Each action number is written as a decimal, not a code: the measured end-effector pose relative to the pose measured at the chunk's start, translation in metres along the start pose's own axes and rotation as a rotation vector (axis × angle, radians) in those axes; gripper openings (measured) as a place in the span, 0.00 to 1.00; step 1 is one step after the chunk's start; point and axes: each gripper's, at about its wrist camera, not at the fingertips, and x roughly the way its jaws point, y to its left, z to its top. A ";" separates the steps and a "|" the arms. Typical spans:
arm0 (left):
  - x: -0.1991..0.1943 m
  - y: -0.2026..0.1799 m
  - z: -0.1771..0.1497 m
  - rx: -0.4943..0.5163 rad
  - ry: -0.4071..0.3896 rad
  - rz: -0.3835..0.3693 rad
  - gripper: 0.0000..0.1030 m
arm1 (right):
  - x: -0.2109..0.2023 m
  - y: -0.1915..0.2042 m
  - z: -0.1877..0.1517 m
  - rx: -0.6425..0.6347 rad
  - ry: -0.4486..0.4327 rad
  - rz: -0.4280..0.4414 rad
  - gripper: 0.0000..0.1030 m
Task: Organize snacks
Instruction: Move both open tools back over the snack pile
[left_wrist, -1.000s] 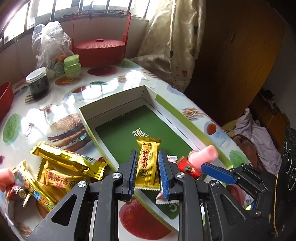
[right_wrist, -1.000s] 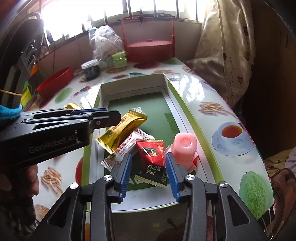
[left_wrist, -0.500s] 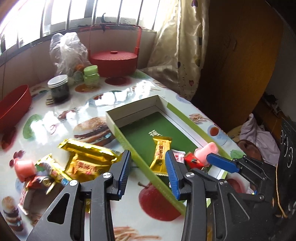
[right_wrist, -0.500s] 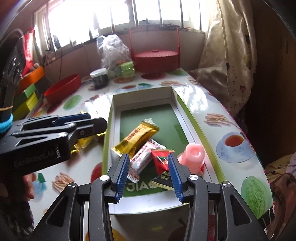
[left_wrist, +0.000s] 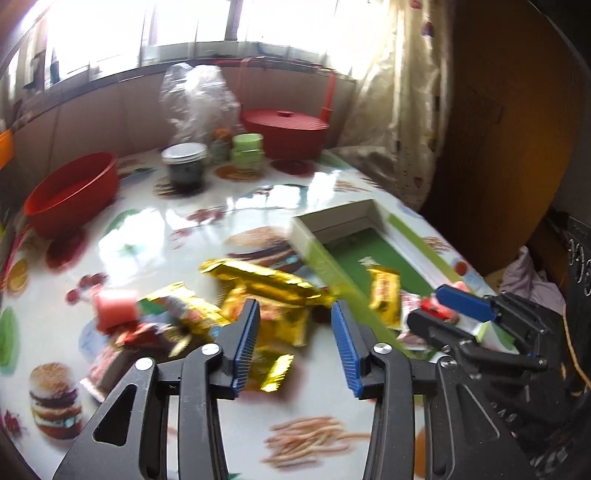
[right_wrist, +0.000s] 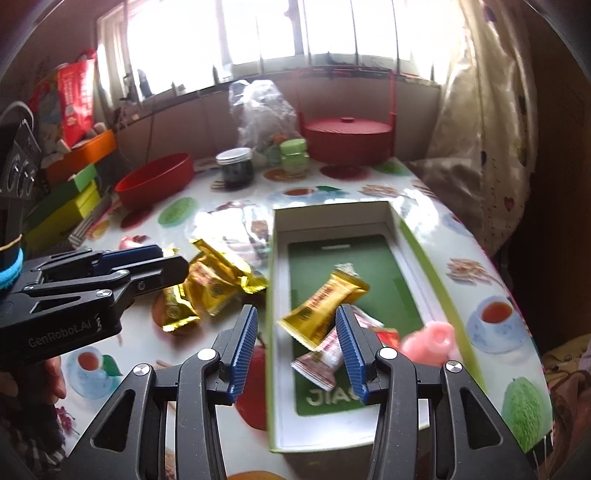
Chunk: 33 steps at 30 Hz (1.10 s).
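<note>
Gold snack packets (left_wrist: 258, 291) heaped on the table (left_wrist: 229, 221), just left of the green box (right_wrist: 436, 266), long axes running roughly toward the box. Left gripper (left_wrist: 295, 347) hangs over the heap, nearer arm, jaws just spread, empty. Right gripper (right_wrist: 295, 350) above the box's left wall, jaws just opened too, holding nothing.

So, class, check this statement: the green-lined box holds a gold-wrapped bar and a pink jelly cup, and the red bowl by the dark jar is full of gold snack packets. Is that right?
Not quite. The red bowl holds no packets that either view shows; the gold snack packets lie loose on the table beside the box, as the right wrist view shows. The gold-wrapped bar and pink jelly cup are indeed in the box, and the bowl does stand by the dark jar.
</note>
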 end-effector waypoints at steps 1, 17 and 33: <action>-0.002 0.007 -0.002 -0.011 -0.002 0.015 0.43 | 0.002 0.003 0.002 -0.009 0.001 0.004 0.44; -0.011 0.092 -0.025 -0.134 0.016 0.145 0.43 | 0.048 0.040 0.044 -0.137 0.055 0.077 0.45; 0.004 0.131 -0.036 -0.140 0.087 0.173 0.43 | 0.112 0.053 0.068 -0.227 0.221 0.122 0.45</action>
